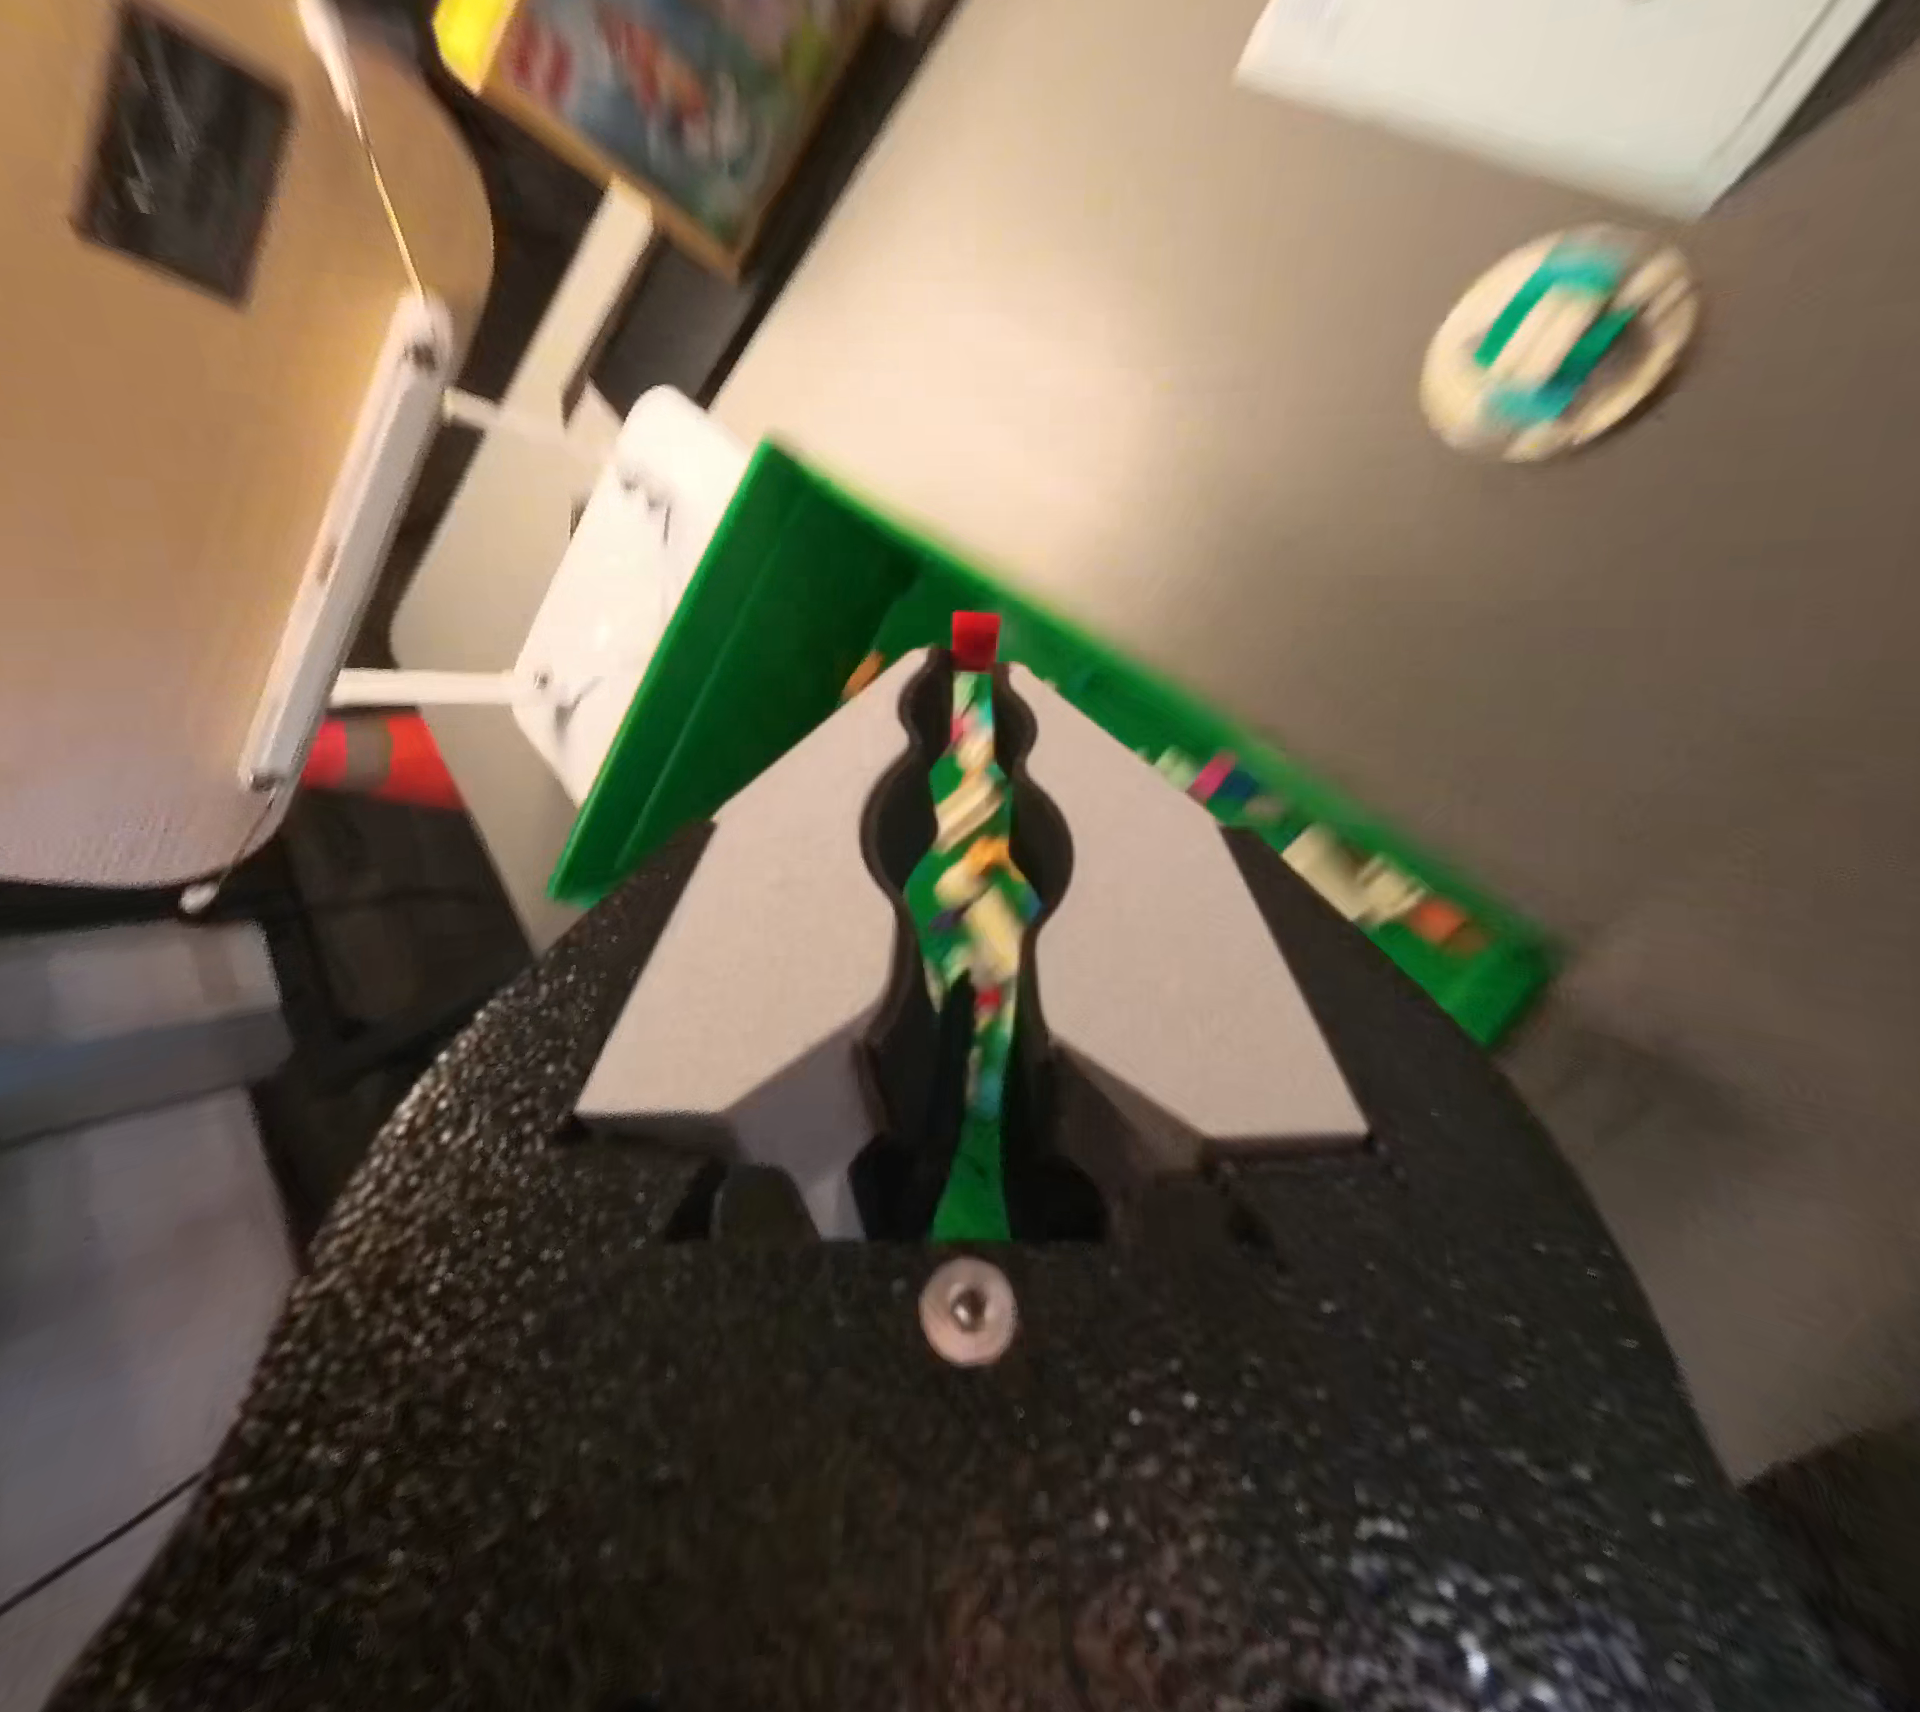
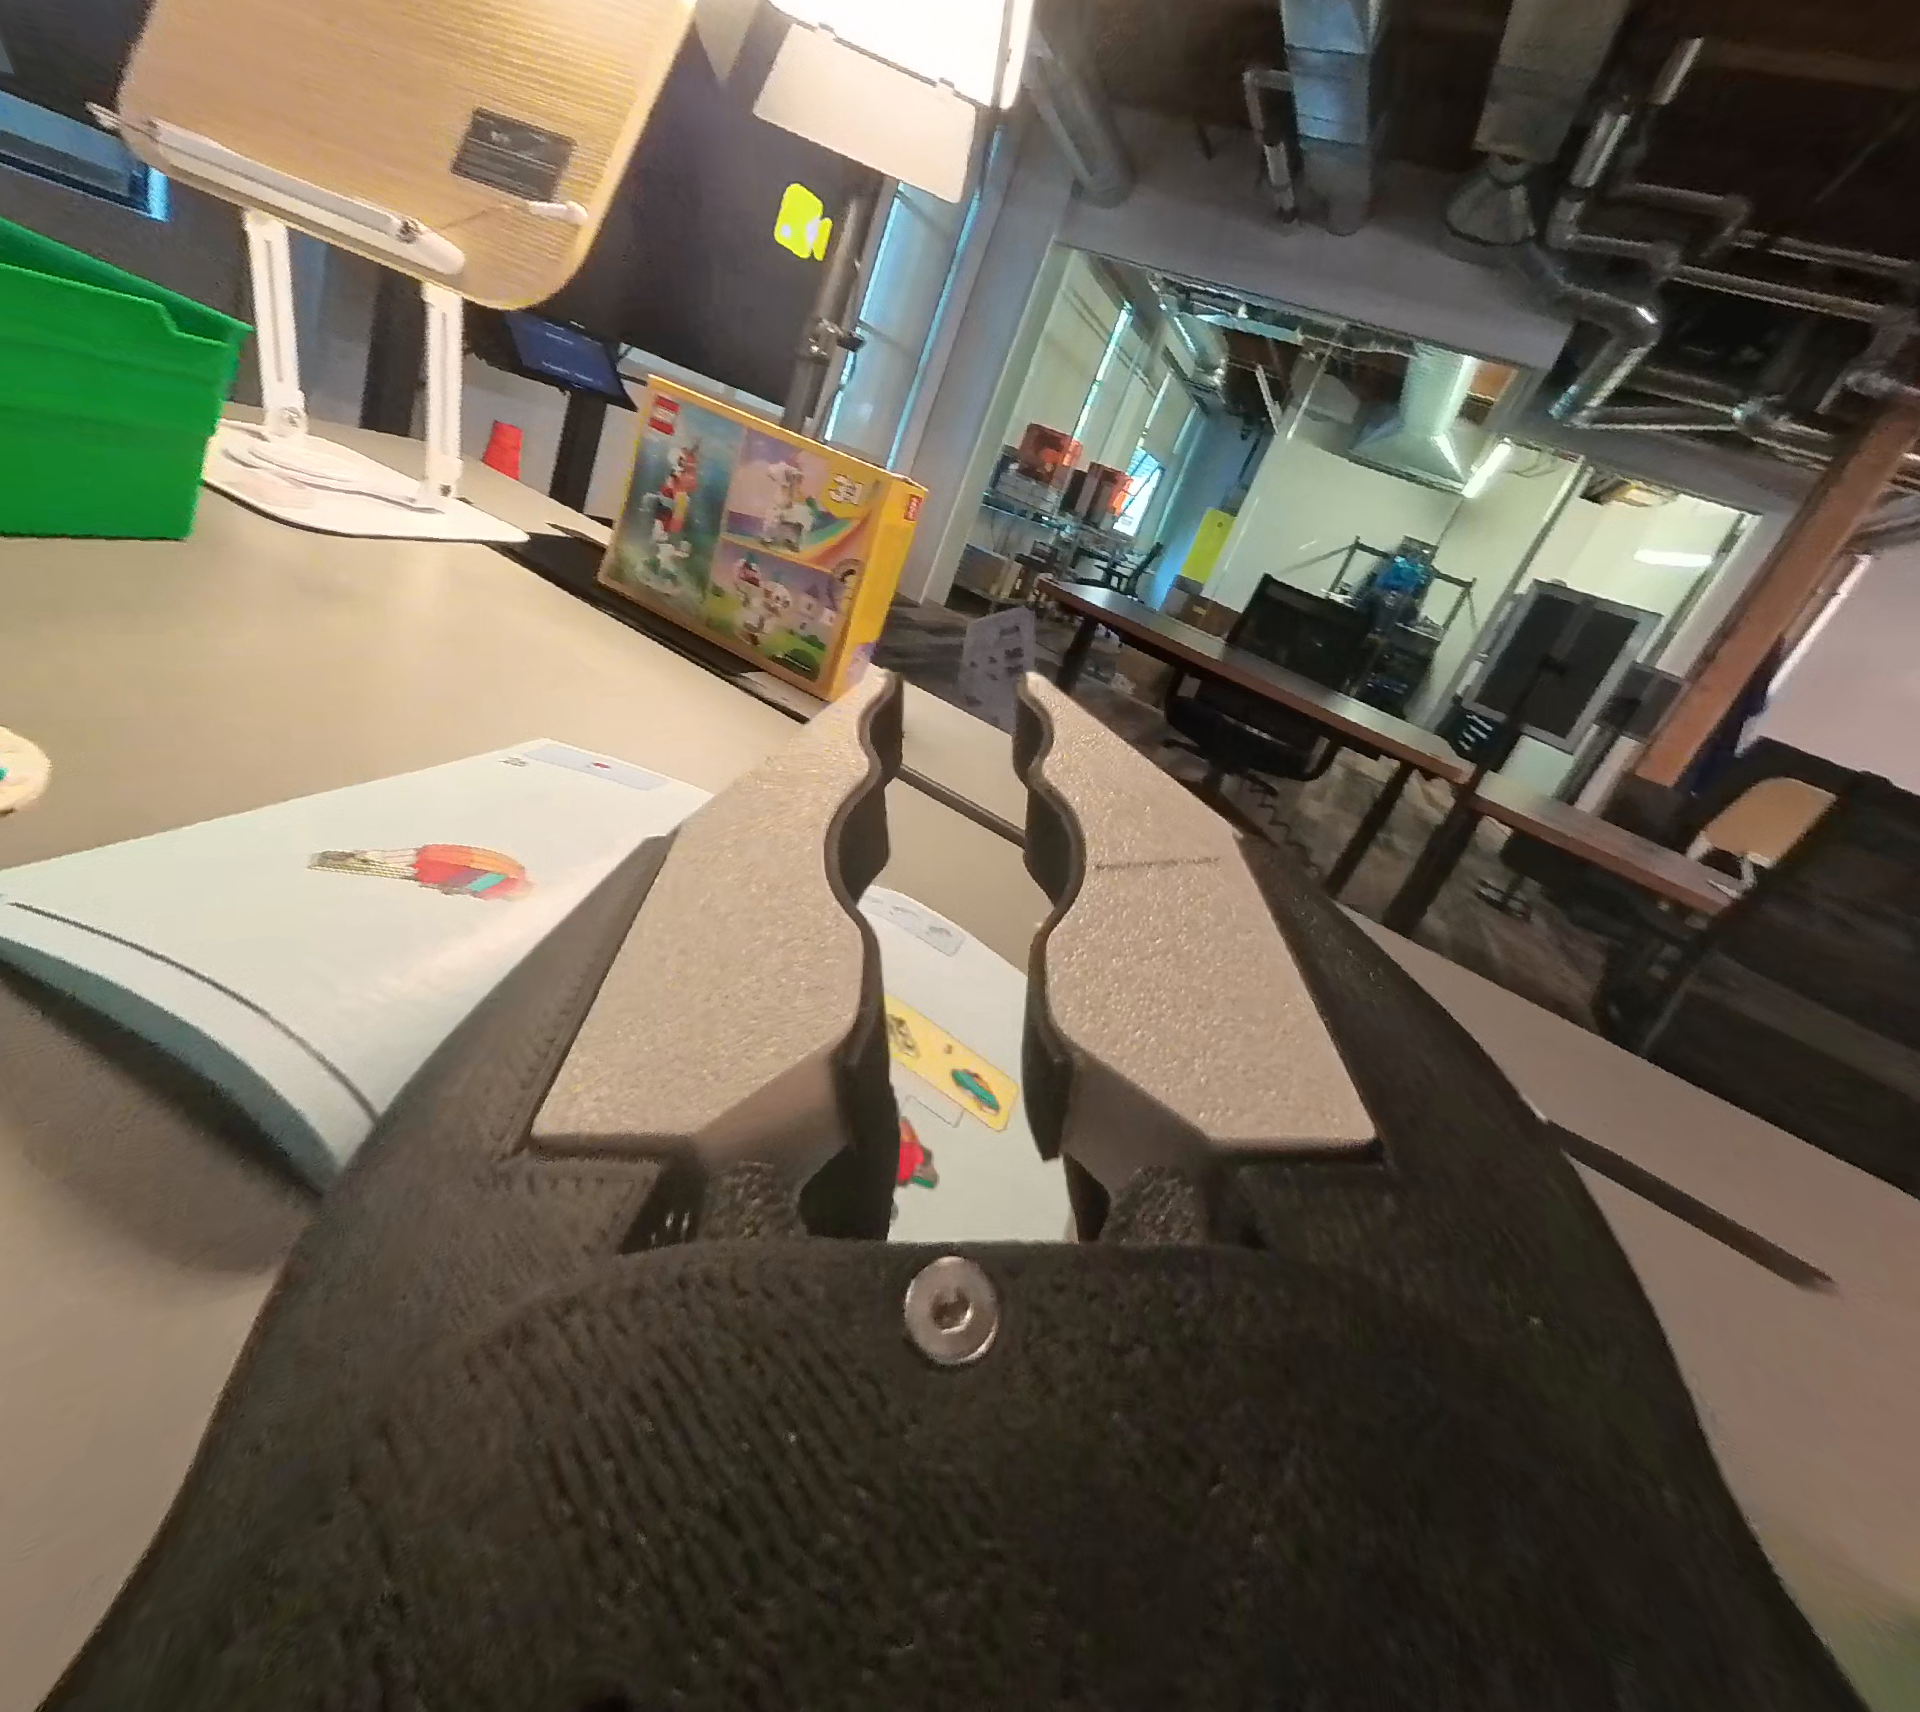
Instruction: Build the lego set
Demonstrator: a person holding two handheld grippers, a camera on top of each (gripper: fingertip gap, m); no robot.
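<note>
With left tongs (image 1: pixel 977 670) (pinching) red brick (image 1: pixel 977 632)

The left wrist view is smeared throughout. The loose pieces inside the green plastic bin (image 1: pixel 727 665) are coloured streaks, hidden in part behind the grey fingers (image 1: pixel 790 914). The teal shapes on the round plate (image 1: pixel 1558 343), far right, cannot be told apart. In the right wrist view the left edge cuts off the bin and plate.
</note>
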